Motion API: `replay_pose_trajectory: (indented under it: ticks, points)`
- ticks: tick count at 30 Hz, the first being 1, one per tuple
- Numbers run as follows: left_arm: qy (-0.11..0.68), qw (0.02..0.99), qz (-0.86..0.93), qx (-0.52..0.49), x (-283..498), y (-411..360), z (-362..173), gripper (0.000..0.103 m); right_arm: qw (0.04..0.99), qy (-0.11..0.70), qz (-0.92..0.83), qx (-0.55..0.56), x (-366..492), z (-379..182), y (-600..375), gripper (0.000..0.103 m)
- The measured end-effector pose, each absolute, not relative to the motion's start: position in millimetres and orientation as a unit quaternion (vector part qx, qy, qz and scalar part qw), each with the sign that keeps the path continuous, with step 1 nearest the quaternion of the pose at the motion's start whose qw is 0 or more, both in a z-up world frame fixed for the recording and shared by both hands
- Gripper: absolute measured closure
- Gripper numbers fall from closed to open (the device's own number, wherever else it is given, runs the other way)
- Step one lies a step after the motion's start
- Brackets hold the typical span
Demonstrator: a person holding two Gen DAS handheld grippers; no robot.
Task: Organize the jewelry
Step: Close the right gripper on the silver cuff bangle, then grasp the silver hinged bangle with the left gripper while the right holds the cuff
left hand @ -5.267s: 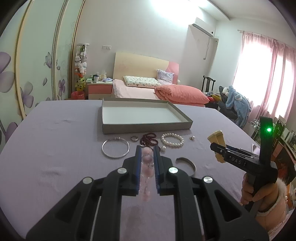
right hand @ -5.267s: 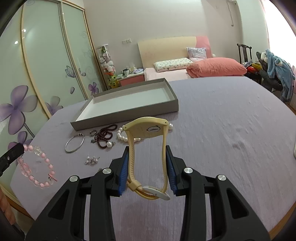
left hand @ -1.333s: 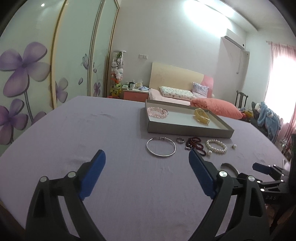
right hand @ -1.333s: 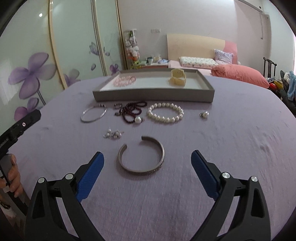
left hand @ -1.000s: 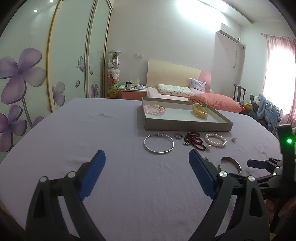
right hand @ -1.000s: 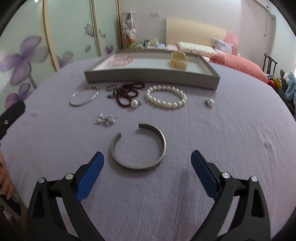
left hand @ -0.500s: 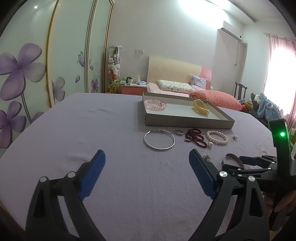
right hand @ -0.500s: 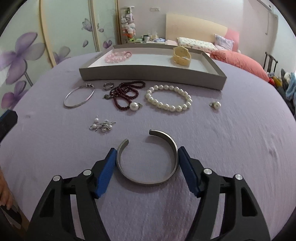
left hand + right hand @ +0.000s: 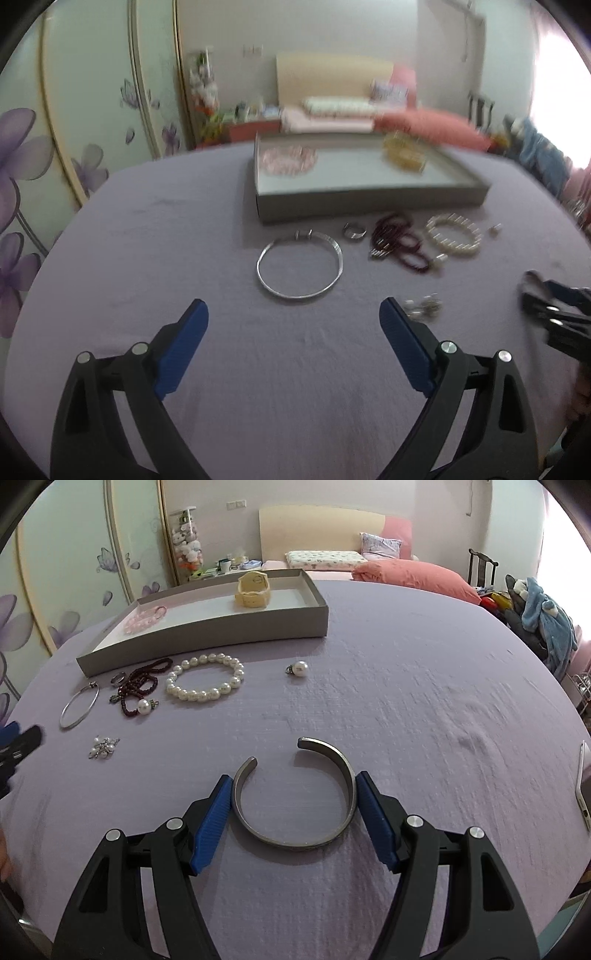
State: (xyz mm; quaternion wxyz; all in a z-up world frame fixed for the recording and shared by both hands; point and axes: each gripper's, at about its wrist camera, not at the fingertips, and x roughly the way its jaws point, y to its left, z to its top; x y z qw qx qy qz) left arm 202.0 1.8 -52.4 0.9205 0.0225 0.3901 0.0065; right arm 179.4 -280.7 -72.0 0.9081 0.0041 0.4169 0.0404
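My right gripper (image 9: pixel 293 779) is shut on a silver cuff bracelet (image 9: pixel 295 843); both blue pads press its sides just above the purple tablecloth. My left gripper (image 9: pixel 292 305) is open and holds nothing, just short of a thin silver bangle (image 9: pixel 260 266). The grey tray (image 9: pixel 207 635) behind holds a pink bead bracelet (image 9: pixel 146 618) and a yellow watch (image 9: pixel 253 589). Loose in front of the tray lie a ring (image 9: pixel 118 678), dark red beads (image 9: pixel 140 686), a pearl bracelet (image 9: pixel 205 696), a pearl pendant (image 9: pixel 299 669) and small earrings (image 9: pixel 103 747).
A phone (image 9: pixel 583 786) lies at the table's right edge. The right gripper's tip (image 9: pixel 554 299) shows at the right of the blurred left wrist view. A bed, a wardrobe with flower doors and a chair with clothes stand beyond the table.
The right gripper's jaws have closed from wide open onto the cuff bracelet and swung right. The left gripper has moved closer to the thin bangle, still open.
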Motion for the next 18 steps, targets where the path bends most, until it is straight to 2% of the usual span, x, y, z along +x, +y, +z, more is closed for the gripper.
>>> replay_pose_trajectory:
  ticks: [10, 18]
  points:
    - [0.459, 0.887, 0.037, 0.031, 266.5, -3.8, -74.1, 0.011, 0.908, 0.415, 0.054, 0.006, 181.4, -71.7, -280.1, 0.036]
    - [0.456, 0.889, 0.035, -0.006, 276.2, -0.2, -77.7, 0.013, 0.908, 0.416, 0.058, 0.007, 183.0, -71.7, -277.4, 0.035]
